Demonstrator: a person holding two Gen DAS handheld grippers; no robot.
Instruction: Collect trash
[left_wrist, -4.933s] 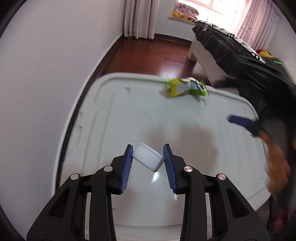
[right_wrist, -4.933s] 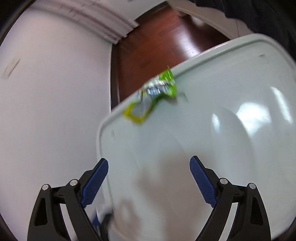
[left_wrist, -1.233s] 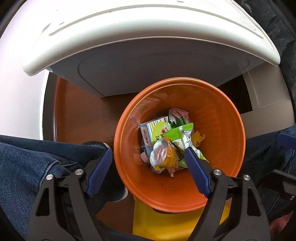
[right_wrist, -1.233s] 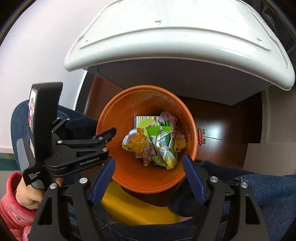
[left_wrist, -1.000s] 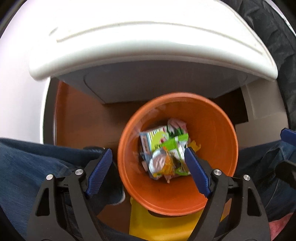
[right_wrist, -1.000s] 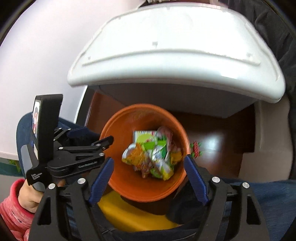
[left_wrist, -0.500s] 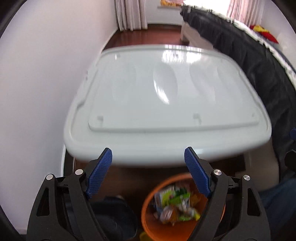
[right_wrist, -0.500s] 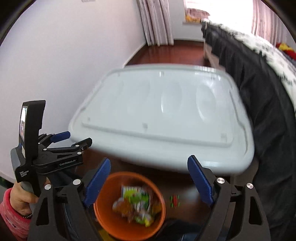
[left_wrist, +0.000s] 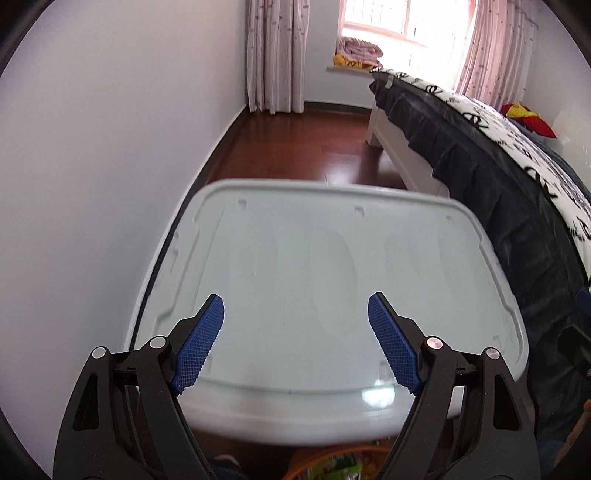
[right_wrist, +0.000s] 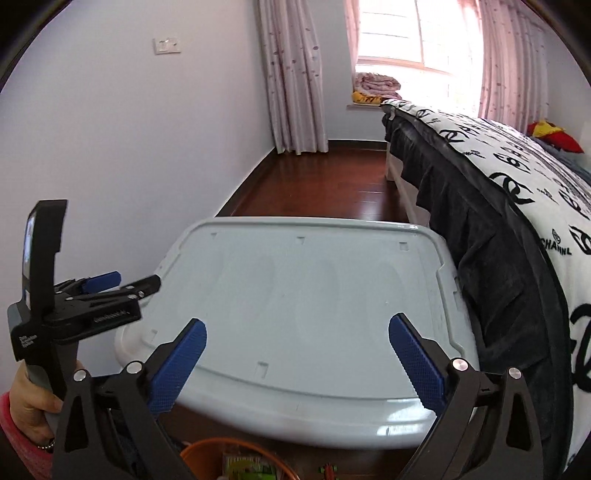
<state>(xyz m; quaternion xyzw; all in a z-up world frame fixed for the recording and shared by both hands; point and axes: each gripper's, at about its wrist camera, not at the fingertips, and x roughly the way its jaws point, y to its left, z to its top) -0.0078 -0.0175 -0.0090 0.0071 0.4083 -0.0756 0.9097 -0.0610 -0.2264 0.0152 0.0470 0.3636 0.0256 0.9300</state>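
Note:
My left gripper (left_wrist: 295, 339) is open and empty, held above the near edge of the pale grey bin lid (left_wrist: 325, 258). My right gripper (right_wrist: 295, 362) is open and empty too, over the same lid (right_wrist: 314, 295). The left gripper also shows at the left of the right wrist view (right_wrist: 122, 284). The orange trash bin (right_wrist: 199, 454) with green wrappers (right_wrist: 251, 467) in it peeks out below the lid's near edge. Its rim shows in the left wrist view (left_wrist: 332, 452). No trash lies on the lid.
A bed with a black and white cover (right_wrist: 517, 206) stands right against the lid. A white wall (left_wrist: 92, 166) runs along the left. Dark wooden floor (left_wrist: 314, 147) lies beyond, with curtains (right_wrist: 291, 74) and a window at the back.
Both grippers have tilted up from looking down into the orange trash bin to looking across the lid. Earlier the left gripper held a white cap and a green wrapper lay on the lid; both are gone.

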